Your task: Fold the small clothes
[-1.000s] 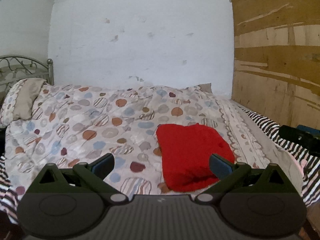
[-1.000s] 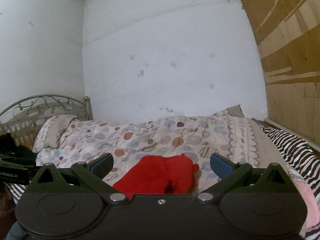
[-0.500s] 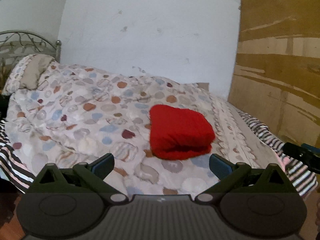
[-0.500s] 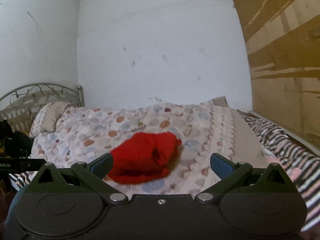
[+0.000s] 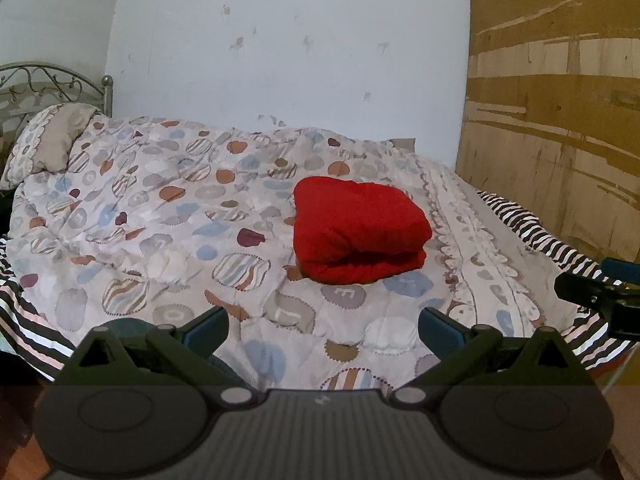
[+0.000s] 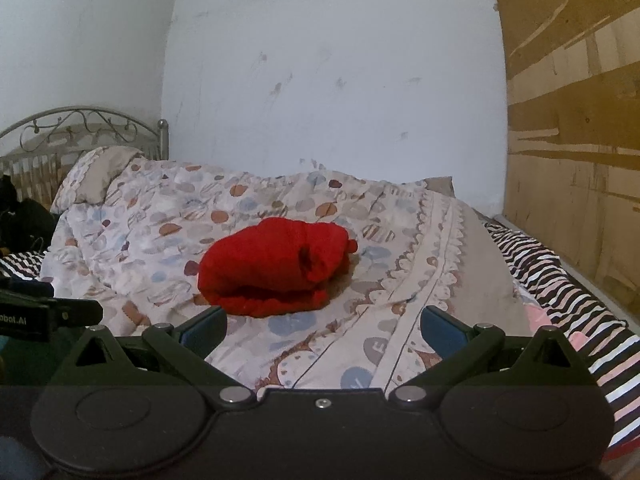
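Note:
A small red garment (image 5: 358,230) lies folded in a compact bundle on the spotted quilt (image 5: 160,216) in the middle of the bed. It also shows in the right wrist view (image 6: 276,266). My left gripper (image 5: 322,330) is open and empty, held back from the bed's near edge, apart from the garment. My right gripper (image 6: 324,328) is open and empty, also back from the garment. The right gripper's tip shows at the right edge of the left wrist view (image 5: 596,296). The left gripper's side shows at the left edge of the right wrist view (image 6: 44,314).
A pillow (image 5: 48,144) and a metal headboard (image 6: 80,132) stand at the bed's left end. A striped sheet (image 6: 552,280) hangs along the right and near edges. A white wall (image 5: 288,48) is behind, and a brown wooden panel (image 5: 560,120) is at the right.
Both grippers have pulled back and risen from the bed. The red garment now looks farther off and sits higher in both views. It has not moved on the quilt.

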Available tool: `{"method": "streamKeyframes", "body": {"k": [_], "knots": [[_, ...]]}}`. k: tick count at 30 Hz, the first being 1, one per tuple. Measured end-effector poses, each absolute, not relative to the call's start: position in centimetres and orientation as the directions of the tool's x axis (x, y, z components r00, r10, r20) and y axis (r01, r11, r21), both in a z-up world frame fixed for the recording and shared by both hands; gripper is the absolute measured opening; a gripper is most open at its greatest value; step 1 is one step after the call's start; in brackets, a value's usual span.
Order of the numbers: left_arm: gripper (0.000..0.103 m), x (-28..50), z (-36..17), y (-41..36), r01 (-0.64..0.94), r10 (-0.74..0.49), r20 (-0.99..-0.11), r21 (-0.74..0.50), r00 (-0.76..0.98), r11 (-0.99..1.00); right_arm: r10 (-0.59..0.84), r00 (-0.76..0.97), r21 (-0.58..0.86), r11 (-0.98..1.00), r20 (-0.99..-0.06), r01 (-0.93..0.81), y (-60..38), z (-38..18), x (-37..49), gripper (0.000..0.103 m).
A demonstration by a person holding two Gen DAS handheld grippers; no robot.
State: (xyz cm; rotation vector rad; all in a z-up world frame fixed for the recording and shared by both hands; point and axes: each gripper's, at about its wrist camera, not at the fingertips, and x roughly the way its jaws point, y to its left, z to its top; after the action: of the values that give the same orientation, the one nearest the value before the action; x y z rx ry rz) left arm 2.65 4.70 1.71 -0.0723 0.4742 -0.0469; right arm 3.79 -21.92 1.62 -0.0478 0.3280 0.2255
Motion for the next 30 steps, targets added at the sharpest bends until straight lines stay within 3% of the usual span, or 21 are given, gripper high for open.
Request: {"method": "streamKeyframes", "body": {"k": [30], "knots": [[0.103, 2.84, 1.38, 4.73, 0.026, -0.056, -0.461, -0.071, 0.886, 0.997, 0.207, 0.922, -0.019, 0.974, -0.328, -0.226, -22.36, 1.81, 4.07, 0.103]]}}
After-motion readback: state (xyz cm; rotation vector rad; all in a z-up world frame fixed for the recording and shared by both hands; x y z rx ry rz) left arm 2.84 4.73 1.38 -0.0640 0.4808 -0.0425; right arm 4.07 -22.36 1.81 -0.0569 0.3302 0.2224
